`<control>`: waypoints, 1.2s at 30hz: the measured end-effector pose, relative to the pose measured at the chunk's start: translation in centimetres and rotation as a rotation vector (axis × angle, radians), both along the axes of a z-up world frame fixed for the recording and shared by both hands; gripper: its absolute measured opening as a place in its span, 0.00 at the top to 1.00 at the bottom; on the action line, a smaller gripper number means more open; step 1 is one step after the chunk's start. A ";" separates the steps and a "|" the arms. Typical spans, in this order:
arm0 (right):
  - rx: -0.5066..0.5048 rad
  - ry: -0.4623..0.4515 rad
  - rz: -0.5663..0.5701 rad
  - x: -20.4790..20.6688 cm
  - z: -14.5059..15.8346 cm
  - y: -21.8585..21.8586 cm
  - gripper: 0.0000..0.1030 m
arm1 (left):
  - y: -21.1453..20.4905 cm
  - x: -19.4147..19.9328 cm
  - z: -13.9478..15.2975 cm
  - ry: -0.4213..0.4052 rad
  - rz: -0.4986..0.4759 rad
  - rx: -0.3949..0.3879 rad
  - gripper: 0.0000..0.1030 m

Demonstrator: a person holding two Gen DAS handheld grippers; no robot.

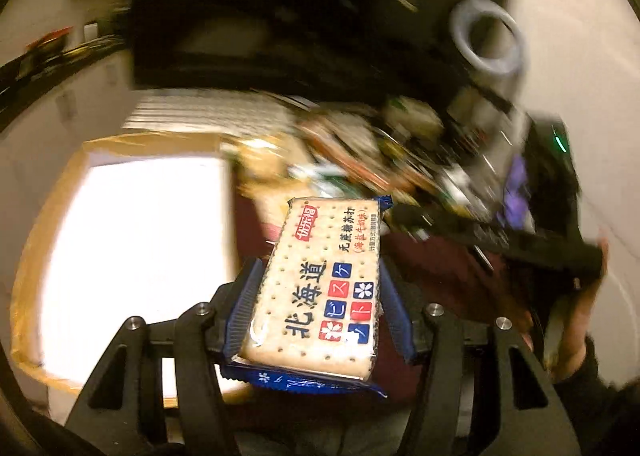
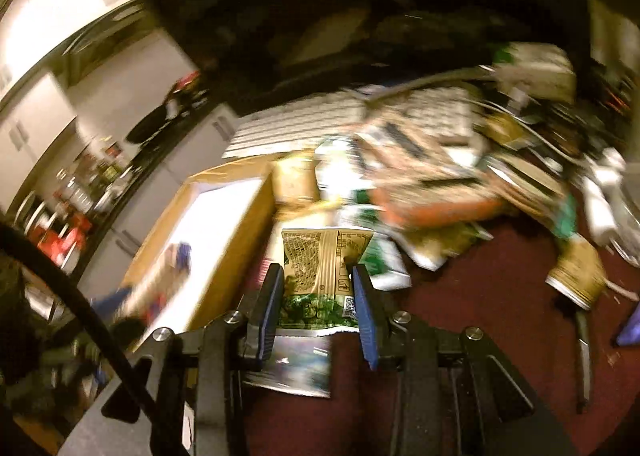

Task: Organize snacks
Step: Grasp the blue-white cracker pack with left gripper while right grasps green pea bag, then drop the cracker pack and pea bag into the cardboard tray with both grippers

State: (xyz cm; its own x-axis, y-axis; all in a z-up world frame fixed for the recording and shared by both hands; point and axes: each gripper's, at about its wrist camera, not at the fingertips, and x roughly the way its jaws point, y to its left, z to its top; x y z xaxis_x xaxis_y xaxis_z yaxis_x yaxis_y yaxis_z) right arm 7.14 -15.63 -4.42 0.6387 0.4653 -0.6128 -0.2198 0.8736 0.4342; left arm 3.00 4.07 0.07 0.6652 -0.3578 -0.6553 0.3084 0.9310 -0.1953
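My left gripper (image 1: pixel 318 276) is shut on a blue-edged cracker packet (image 1: pixel 320 288) with Chinese print, held in the air beside an open cardboard box (image 1: pixel 52 216) whose white inside is overexposed. My right gripper (image 2: pixel 316 284) is shut on a tan and green snack pouch (image 2: pixel 320 276), held above the dark red surface (image 2: pixel 480 316). The box also shows in the right wrist view (image 2: pixel 244 244), at the left, with the blurred cracker packet (image 2: pixel 160 288) over it.
A blurred heap of snack packets (image 2: pixel 420 176) lies behind the right gripper, with a white keyboard (image 2: pixel 288 128) beyond it. A tan packet (image 2: pixel 580 276) lies at the right. The right-hand gripper body (image 1: pixel 540 216) and a grey ring-shaped object (image 1: pixel 486 40) show in the left wrist view.
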 end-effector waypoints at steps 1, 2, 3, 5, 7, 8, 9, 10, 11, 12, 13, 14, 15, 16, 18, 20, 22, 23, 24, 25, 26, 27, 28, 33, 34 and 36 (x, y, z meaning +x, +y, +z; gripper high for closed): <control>-0.001 -0.013 0.036 0.2 0.5 1.4 0.67 | 1.0 0.3 0.3 -0.014 0.054 0.010 0.42; 0.000 -0.022 0.068 0.4 0.8 2.5 0.67 | 2.5 0.6 0.5 -0.026 0.131 0.033 0.42; -0.001 -0.029 0.114 0.6 1.1 4.3 0.67 | 3.5 0.9 0.5 -0.029 0.184 0.051 0.42; -0.013 -0.037 0.177 1.0 1.2 6.9 0.67 | 6.1 1.7 0.0 -0.012 0.297 0.062 0.42; -0.035 -0.038 0.248 1.4 0.9 9.9 0.67 | 8.7 2.6 -1.1 0.035 0.383 0.058 0.42; -0.045 -0.034 0.280 1.7 0.6 11.3 0.67 | 9.5 2.9 -1.8 0.057 0.411 0.064 0.42; -0.051 -0.031 0.307 1.8 0.4 12.6 0.67 | 10.3 3.0 -2.4 0.074 0.433 0.078 0.42; -0.057 -0.027 0.333 1.8 0.2 13.7 0.67 | 10.6 2.9 -2.9 0.081 0.444 0.091 0.42; -0.070 -0.024 0.357 1.9 -0.1 14.7 0.67 | 11.0 2.8 -3.2 0.087 0.450 0.104 0.42; -0.091 -0.020 0.377 2.0 -0.4 15.8 0.67 | 11.3 2.7 -3.5 0.091 0.454 0.108 0.42; -0.107 -0.016 0.388 2.0 -0.7 16.4 0.67 | 11.6 2.7 -3.8 0.095 0.457 0.108 0.42; -0.122 -0.010 0.397 2.2 -0.9 17.0 0.67 | 11.8 2.8 -4.0 0.101 0.461 0.111 0.42; -0.140 -0.001 0.405 2.4 -1.3 17.7 0.67 | 12.0 2.8 -4.1 0.104 0.463 0.117 0.42; -0.156 0.004 0.410 2.4 -1.5 18.2 0.67 | 12.2 2.8 -4.2 0.106 0.466 0.120 0.42; -0.214 0.001 0.409 2.4 -2.1 19.2 0.67 | 12.9 2.9 -4.5 0.126 0.463 0.116 0.42; -0.277 -0.011 0.395 2.2 -2.4 19.8 0.66 | 13.2 3.8 -5.0 0.154 0.468 0.127 0.42; -0.303 -0.007 0.391 2.1 -2.8 20.2 0.65 | 13.5 4.3 -5.7 0.186 0.480 0.132 0.42; -0.297 -0.007 0.397 2.0 -2.9 20.1 0.65 | 13.7 4.4 -6.0 0.198 0.485 0.130 0.42; -0.289 -0.013 0.399 1.9 -2.8 20.0 0.65 | 13.9 4.5 -6.3 0.208 0.489 0.125 0.41; -0.272 -0.012 0.398 1.8 -2.7 19.6 0.65 | 14.1 4.5 -6.5 0.218 0.487 0.118 0.41; -0.253 -0.009 0.401 1.8 -2.6 19.3 0.61 | 14.1 4.5 -6.5 0.218 0.485 0.112 0.40; -0.222 -0.009 0.403 1.6 -2.3 18.6 0.54 | 14.1 4.4 -6.4 0.212 0.487 0.106 0.34; -0.203 -0.013 0.399 1.4 -2.0 18.3 0.51 | 14.1 4.2 -6.2 0.203 0.490 0.098 0.28; -0.032 -0.070 0.349 -1.1 -0.5 13.3 0.30 | 12.5 1.9 -3.7 0.107 0.486 0.049 0.17; -0.004 -0.071 0.335 -1.8 -0.5 11.9 0.29 | 11.7 1.4 -3.3 0.085 0.473 0.057 0.16; 0.019 -0.067 0.290 -2.7 -0.6 9.5 0.28 | 9.8 0.6 -2.5 0.049 0.436 0.073 0.16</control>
State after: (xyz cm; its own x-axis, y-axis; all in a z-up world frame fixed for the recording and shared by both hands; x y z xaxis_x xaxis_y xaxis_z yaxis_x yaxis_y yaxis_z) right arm 4.44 -6.09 -5.04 0.5160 0.6452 -0.5633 -0.4881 0.7620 0.4256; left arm 3.60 13.86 -2.40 0.7111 -0.0024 -0.7031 -0.1237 0.9840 -0.1285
